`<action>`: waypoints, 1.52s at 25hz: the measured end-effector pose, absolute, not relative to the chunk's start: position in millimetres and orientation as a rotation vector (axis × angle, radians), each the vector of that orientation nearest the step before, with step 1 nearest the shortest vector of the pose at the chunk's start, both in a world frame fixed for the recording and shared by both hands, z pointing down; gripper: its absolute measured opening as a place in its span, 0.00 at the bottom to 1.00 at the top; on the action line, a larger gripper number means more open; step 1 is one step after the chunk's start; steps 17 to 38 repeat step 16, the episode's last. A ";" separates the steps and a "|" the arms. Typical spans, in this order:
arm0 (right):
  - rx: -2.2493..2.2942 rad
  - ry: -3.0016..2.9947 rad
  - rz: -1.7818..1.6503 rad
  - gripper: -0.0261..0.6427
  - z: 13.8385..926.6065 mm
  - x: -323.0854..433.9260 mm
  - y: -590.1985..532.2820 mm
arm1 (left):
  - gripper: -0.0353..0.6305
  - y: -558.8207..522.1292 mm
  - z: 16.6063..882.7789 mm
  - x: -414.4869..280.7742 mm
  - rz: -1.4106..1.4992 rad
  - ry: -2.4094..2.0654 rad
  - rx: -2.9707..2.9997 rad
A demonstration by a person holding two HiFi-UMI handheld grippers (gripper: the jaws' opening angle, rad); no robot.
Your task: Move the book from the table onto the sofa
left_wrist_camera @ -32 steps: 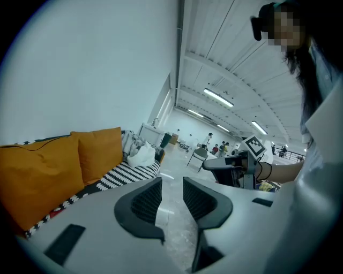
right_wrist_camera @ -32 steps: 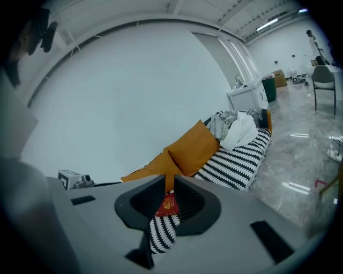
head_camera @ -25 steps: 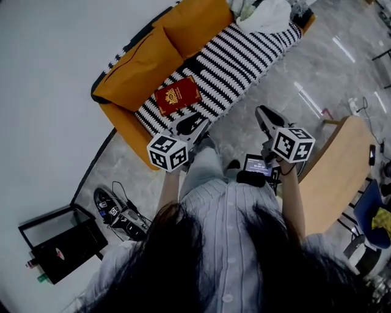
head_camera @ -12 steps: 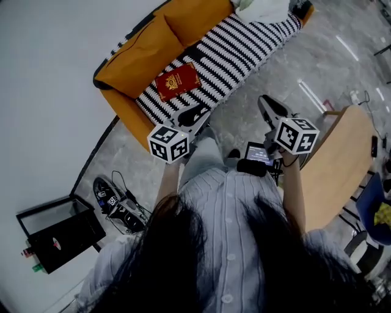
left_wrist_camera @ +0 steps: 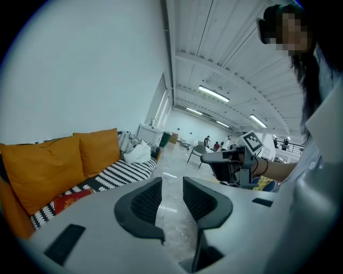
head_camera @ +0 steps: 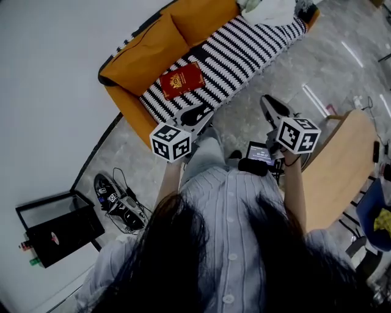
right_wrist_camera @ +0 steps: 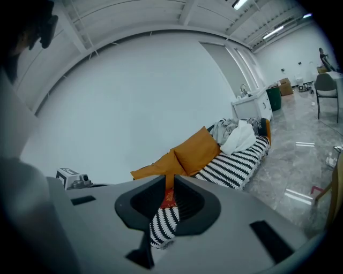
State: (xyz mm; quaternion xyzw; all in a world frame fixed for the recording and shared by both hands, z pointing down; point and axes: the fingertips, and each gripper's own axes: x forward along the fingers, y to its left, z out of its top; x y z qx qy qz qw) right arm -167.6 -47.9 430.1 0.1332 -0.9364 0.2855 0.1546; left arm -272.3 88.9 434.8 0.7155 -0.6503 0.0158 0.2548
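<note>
A red book [head_camera: 182,81] with a gold emblem lies flat on the striped seat of the orange sofa [head_camera: 235,49], near its left end. My left gripper [head_camera: 194,114] hovers just short of the sofa's front edge, a little below the book in the head view. Its jaws stand open with nothing between them [left_wrist_camera: 171,184], and the book [left_wrist_camera: 67,199] shows off to the left. My right gripper [head_camera: 272,110] hangs over the floor to the right. Its jaws [right_wrist_camera: 169,184] stand a narrow gap apart and hold nothing. Through that gap I see the book [right_wrist_camera: 168,199] on the sofa.
A wooden table [head_camera: 333,171] stands at the right, beside my right arm. Orange cushions [head_camera: 143,58] line the sofa's back and white cloth [head_camera: 269,9] lies at its far end. A black case [head_camera: 58,235] and cabled gear [head_camera: 119,208] sit on the floor at lower left.
Both grippers have drawn back slightly from the sofa. The book has stayed where it lies. The jaws look the same as before.
</note>
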 end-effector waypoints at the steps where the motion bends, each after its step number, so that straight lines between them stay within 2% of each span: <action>1: 0.387 -2.683 0.821 0.12 430.7 -166.1 -49.1 | 0.25 88.7 435.8 -271.4 0.045 -1.764 1.942; 38: 0.467 -2.664 0.839 0.12 438.4 -143.6 -68.5 | 0.25 73.6 448.6 -258.8 0.070 -1.711 1.949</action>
